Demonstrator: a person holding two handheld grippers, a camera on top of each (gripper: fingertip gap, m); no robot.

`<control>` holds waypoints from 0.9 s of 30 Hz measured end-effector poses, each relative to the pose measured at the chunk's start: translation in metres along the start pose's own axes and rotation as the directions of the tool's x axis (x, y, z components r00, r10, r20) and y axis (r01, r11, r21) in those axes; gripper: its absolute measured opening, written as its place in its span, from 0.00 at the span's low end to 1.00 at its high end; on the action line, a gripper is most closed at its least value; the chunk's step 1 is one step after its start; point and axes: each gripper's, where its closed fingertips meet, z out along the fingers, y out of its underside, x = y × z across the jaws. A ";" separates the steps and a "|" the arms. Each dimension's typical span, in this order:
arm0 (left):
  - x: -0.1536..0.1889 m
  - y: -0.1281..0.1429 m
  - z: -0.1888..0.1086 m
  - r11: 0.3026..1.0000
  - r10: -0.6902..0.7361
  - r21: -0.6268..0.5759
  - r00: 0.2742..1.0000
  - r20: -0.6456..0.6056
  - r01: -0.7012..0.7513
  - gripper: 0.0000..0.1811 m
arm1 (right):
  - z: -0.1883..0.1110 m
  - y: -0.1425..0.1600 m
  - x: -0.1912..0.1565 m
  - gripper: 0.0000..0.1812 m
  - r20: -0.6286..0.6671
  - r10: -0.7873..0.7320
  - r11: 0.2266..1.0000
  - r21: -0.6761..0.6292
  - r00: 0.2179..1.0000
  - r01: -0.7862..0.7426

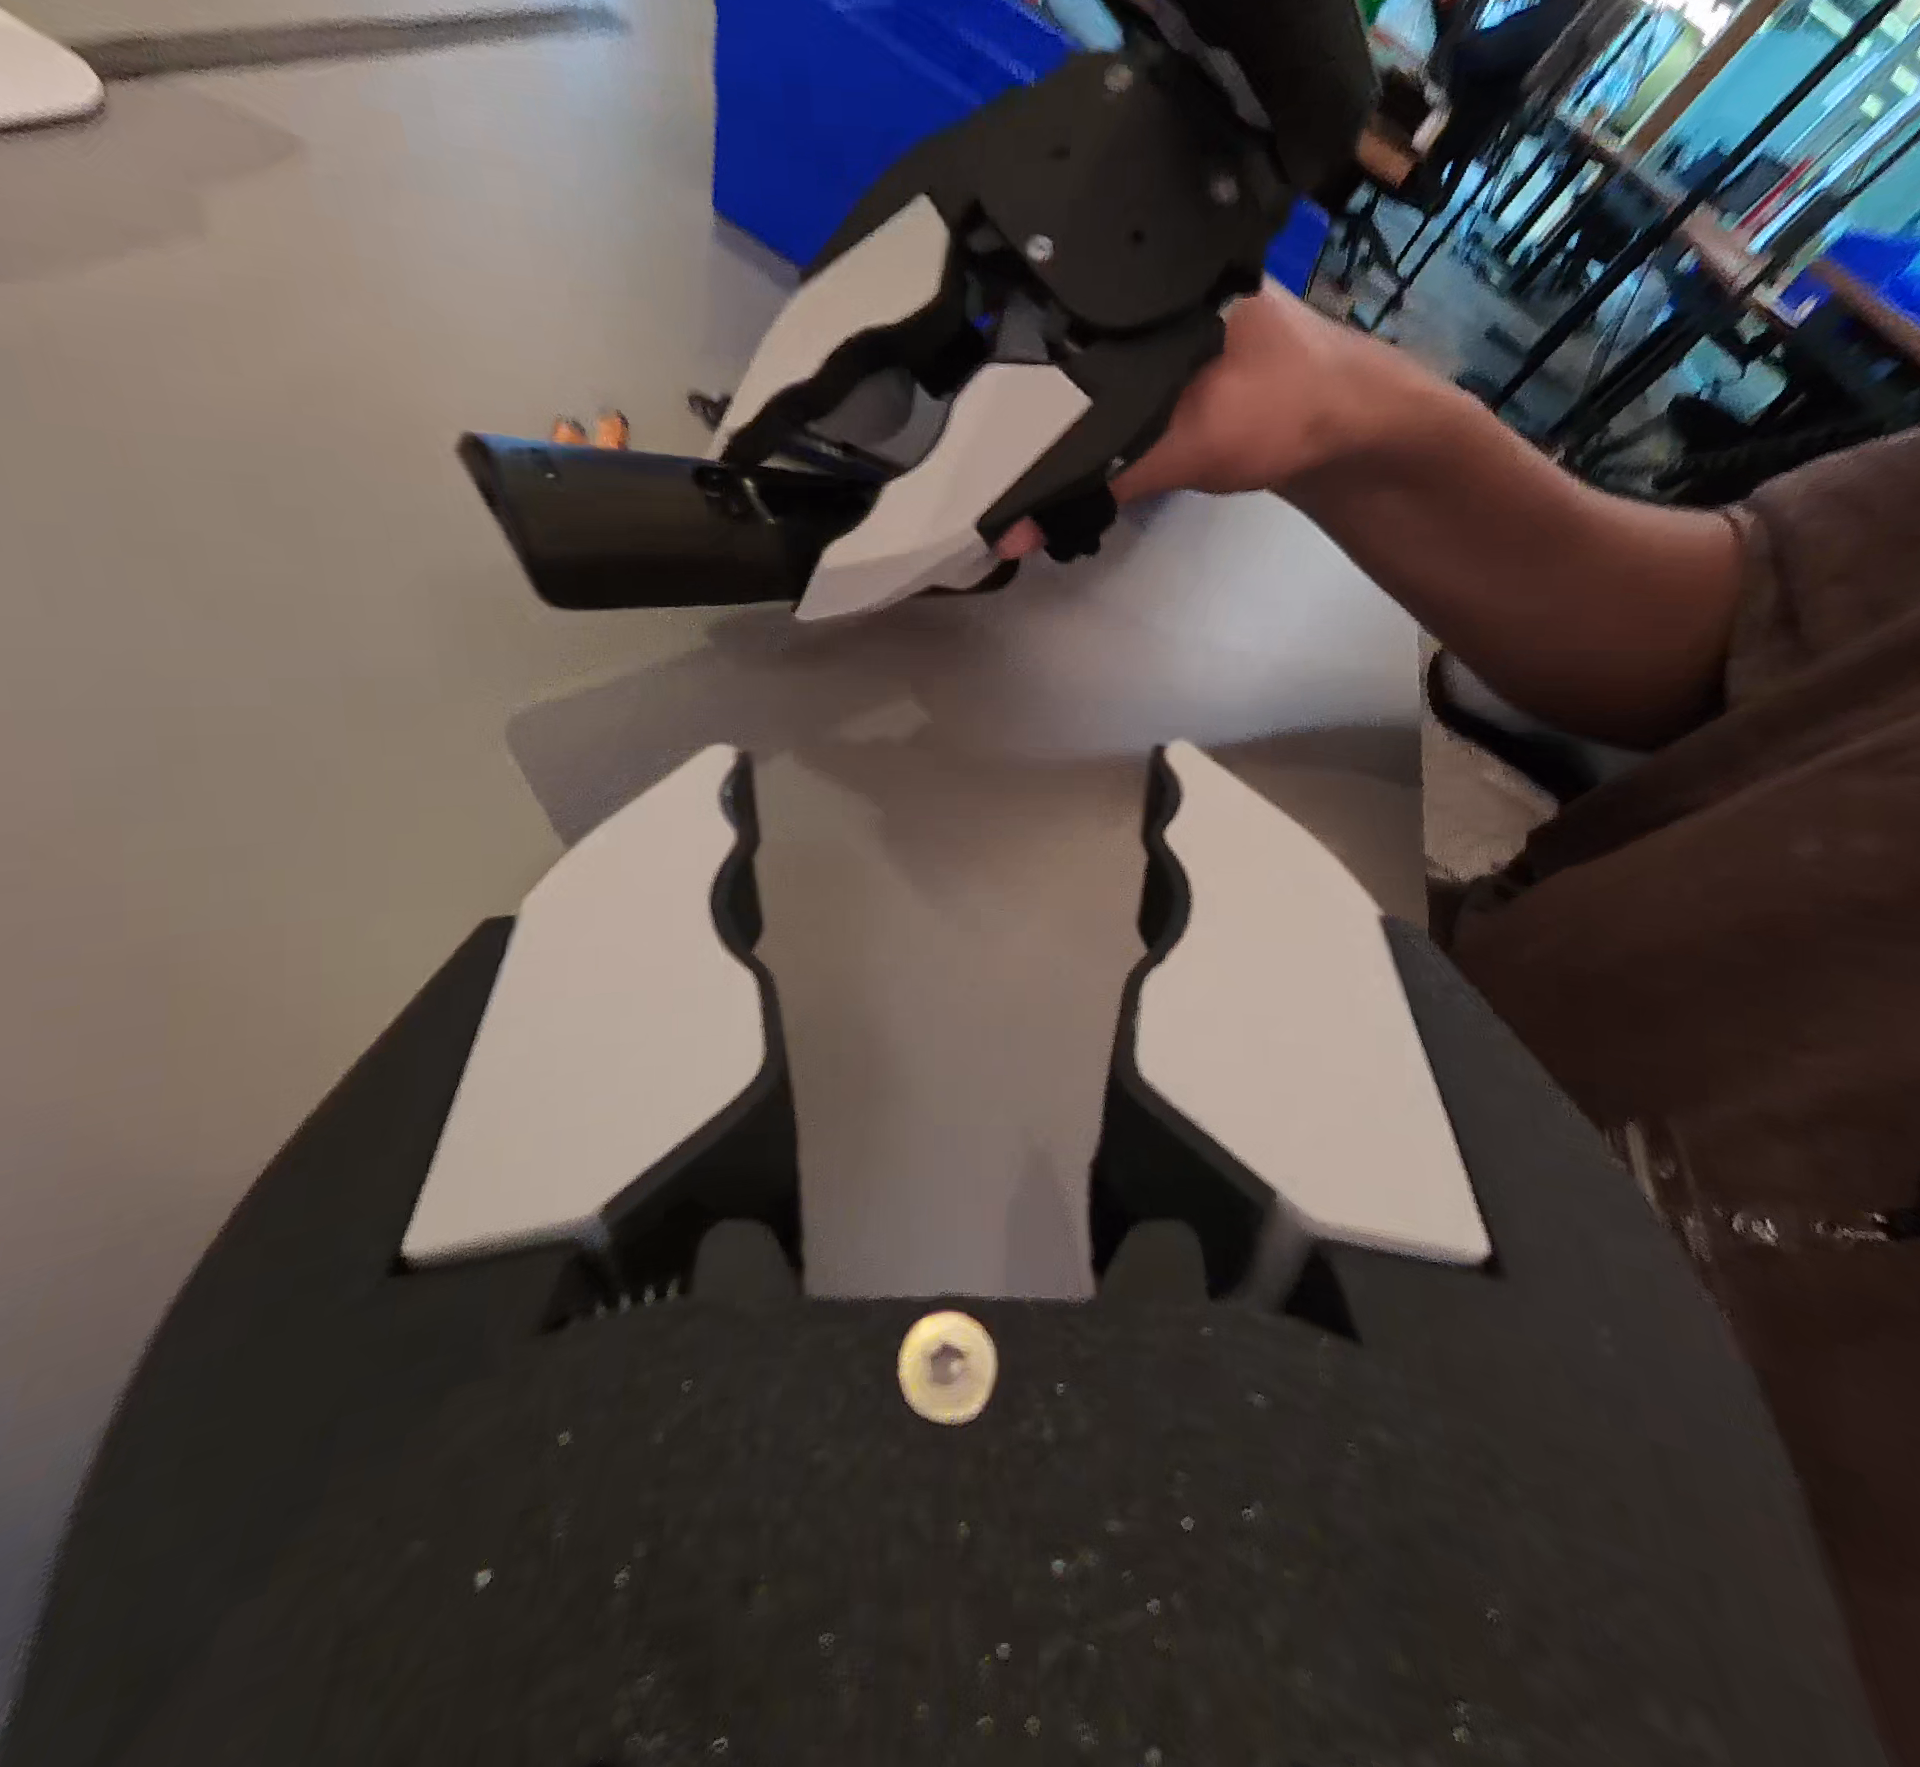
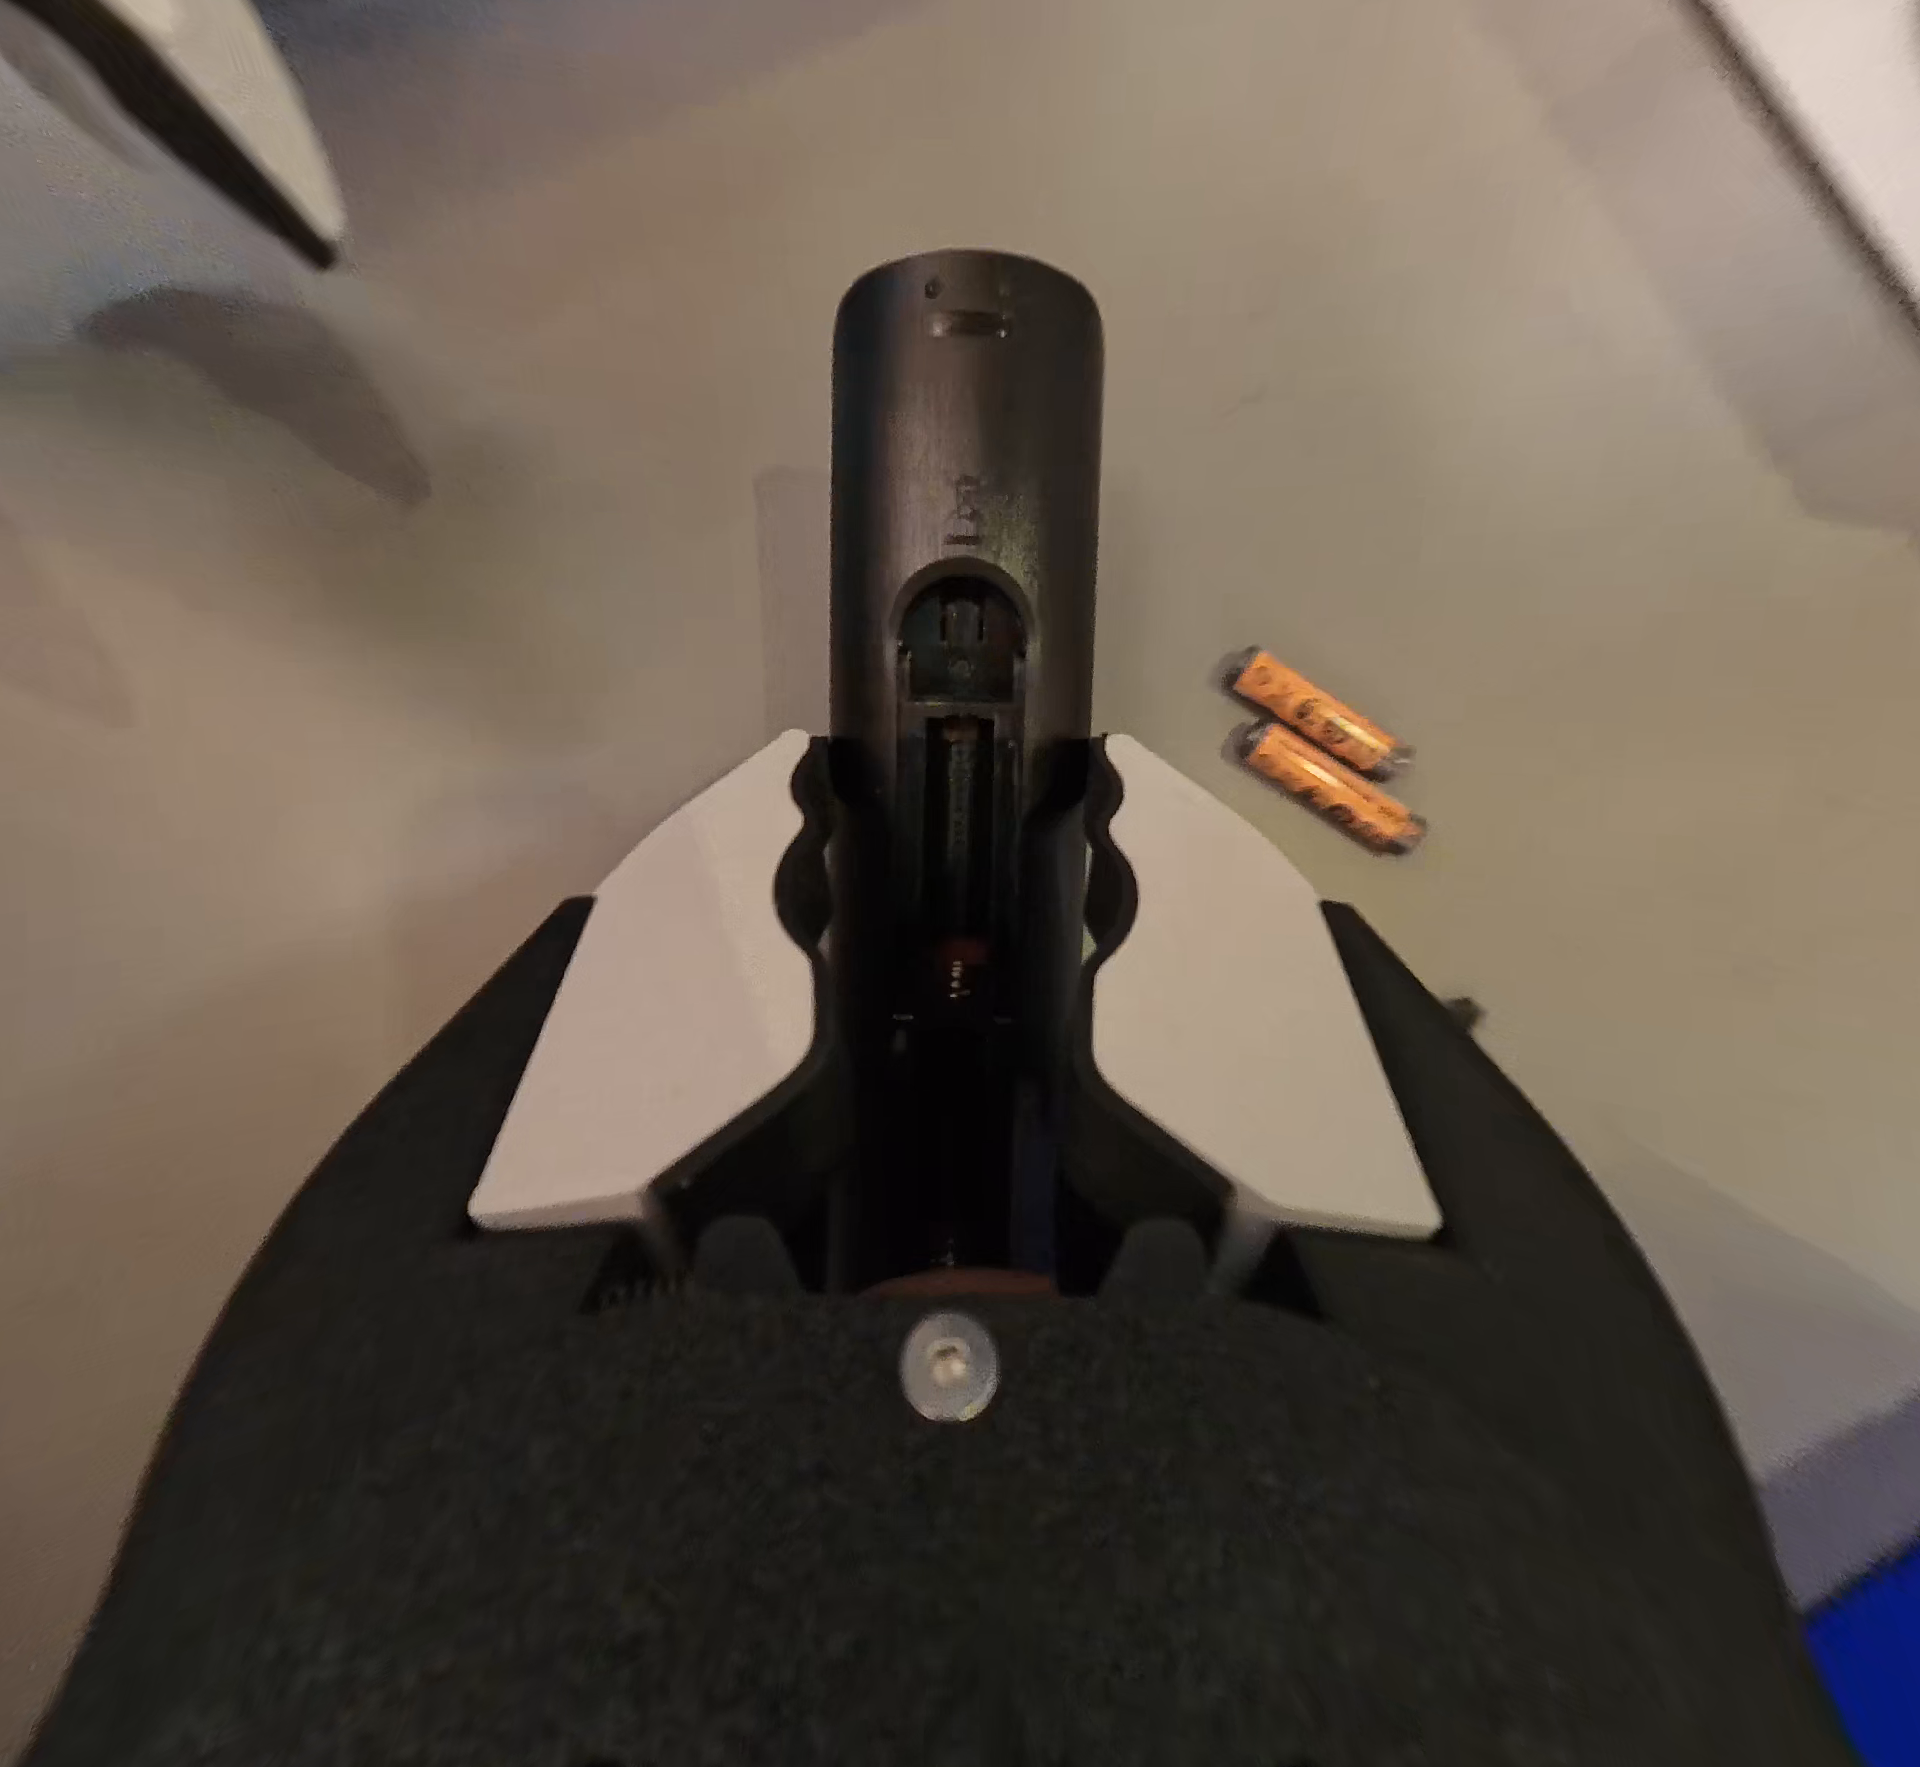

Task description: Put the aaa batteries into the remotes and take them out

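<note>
My right gripper (image 2: pixel 956 751) is shut on a black remote (image 2: pixel 966 450), held back side up with its battery compartment (image 2: pixel 961 803) open and dark inside. Two orange AAA batteries (image 2: pixel 1320 746) lie side by side on the grey table to the right of the remote. In the left wrist view the right gripper (image 1: pixel 831 522) holds the remote (image 1: pixel 644 522) above the table, and the batteries (image 1: pixel 592 429) show just behind it. My left gripper (image 1: pixel 951 761) is open and empty, a little above the table, nearer than the remote.
A blue bin (image 1: pixel 862 86) stands at the table's far side. A white object (image 1: pixel 42 70) lies at the far left; it also shows in the right wrist view (image 2: pixel 1787 55). A person's hand (image 1: pixel 1278 408) and brown sleeve (image 1: pixel 1714 782) are on the right. The white object (image 1: pixel 42 70) lies some 30 cm from my right tips, 40 cm from my left tips.
</note>
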 end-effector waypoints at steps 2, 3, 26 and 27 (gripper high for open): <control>-0.010 -0.010 0.001 0.999 0.021 0.039 1.000 0.020 -0.022 0.44 | -0.011 -0.009 0.004 0.26 -0.011 -0.011 0.999 0.049 1.000 0.011; -0.015 -0.014 0.002 0.997 0.049 0.049 0.998 0.044 -0.051 0.45 | -0.017 -0.013 0.003 0.26 -0.001 -0.009 0.997 0.074 1.000 0.009; 0.009 -0.083 0.040 0.938 0.265 0.245 0.963 -0.056 -0.245 0.50 | -0.080 -0.060 -0.017 0.26 0.248 -0.089 0.874 0.484 0.965 -0.044; 0.013 -0.082 0.041 0.939 0.268 0.246 0.959 -0.089 -0.239 0.51 | -0.079 -0.062 -0.021 0.26 0.258 -0.115 0.879 0.477 0.959 -0.023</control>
